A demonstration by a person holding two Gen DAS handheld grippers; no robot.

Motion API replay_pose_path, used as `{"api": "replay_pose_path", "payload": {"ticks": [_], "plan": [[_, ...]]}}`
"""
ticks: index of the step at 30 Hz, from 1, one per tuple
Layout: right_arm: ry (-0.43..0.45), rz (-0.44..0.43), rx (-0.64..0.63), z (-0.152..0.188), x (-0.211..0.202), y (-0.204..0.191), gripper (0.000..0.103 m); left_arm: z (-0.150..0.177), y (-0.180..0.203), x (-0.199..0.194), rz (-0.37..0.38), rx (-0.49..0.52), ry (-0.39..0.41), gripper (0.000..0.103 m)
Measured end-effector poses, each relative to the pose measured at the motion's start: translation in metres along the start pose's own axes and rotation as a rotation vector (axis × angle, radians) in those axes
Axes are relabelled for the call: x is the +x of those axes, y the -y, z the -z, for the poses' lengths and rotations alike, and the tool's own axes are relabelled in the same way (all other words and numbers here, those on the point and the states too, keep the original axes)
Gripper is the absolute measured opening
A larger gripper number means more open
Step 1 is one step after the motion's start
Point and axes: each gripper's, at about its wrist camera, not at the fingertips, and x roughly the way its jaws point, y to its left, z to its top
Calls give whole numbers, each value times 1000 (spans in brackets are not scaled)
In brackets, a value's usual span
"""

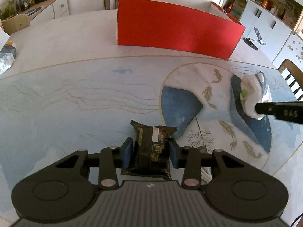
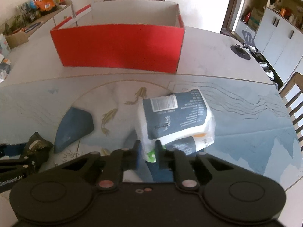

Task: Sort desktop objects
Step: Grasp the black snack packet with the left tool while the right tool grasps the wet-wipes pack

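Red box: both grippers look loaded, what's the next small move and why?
Probably lift both and carry them forward toward the red box. The left gripper is shut on the dark snack packet, the right gripper on the edge of the tissue pack. The box stands open-topped farther back on the table, so both items need to clear its front wall.

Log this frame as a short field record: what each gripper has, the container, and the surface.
left gripper: shut on dark snack packet
right gripper: shut on white and blue tissue pack
container: red box, open top, standing beyond both grippers; contents not visible
surface: table under a fish-print mat
items in box: none visible
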Motion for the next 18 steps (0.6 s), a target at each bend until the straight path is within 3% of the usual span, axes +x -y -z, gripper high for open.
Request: {"api": "replay_pose_path", "payload": {"ticks": [7,18], "plan": [[50,-19,44,-4,-21,17,4,-2,-4,-6,16,-26,-2,34],[107,-94,138,-12,-57,47,2,-8,-7,-24,60,-50,14,33]]}}
